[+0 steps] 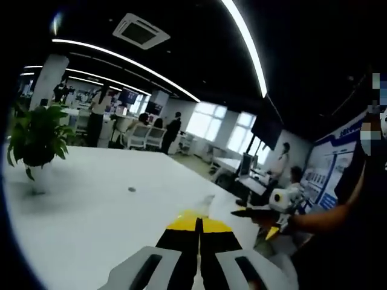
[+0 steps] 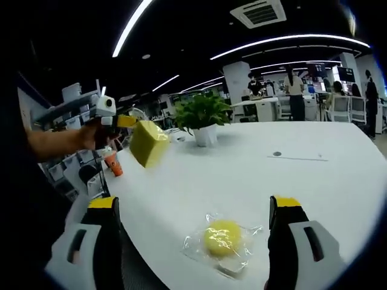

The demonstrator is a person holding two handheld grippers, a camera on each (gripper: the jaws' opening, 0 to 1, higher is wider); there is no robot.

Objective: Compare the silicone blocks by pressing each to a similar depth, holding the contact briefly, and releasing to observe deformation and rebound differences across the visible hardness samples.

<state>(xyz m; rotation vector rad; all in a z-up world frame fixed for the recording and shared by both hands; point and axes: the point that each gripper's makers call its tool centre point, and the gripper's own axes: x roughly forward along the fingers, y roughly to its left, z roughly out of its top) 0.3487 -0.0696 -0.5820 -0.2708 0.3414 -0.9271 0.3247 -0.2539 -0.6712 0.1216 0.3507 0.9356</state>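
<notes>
My left gripper (image 1: 198,221) has its yellow-tipped jaws pressed together. In the right gripper view the left gripper (image 2: 109,118) comes in from the left in a hand and holds a yellow-green silicone block (image 2: 149,144) up above the table's left edge. My right gripper (image 2: 195,203) is open, its jaws wide apart. Between them, on the white table (image 2: 302,181), lies a round yellow piece in a clear plastic bag (image 2: 222,239), touched by neither jaw. In the left gripper view the right gripper (image 1: 266,215) shows at the right, held in a hand.
A potted green plant (image 2: 203,118) (image 1: 39,136) stands on the table. A small dark round spot (image 2: 277,154) marks the tabletop. An orange cup (image 2: 115,164) sits beyond the table's left edge. People, desks and chairs fill the office behind.
</notes>
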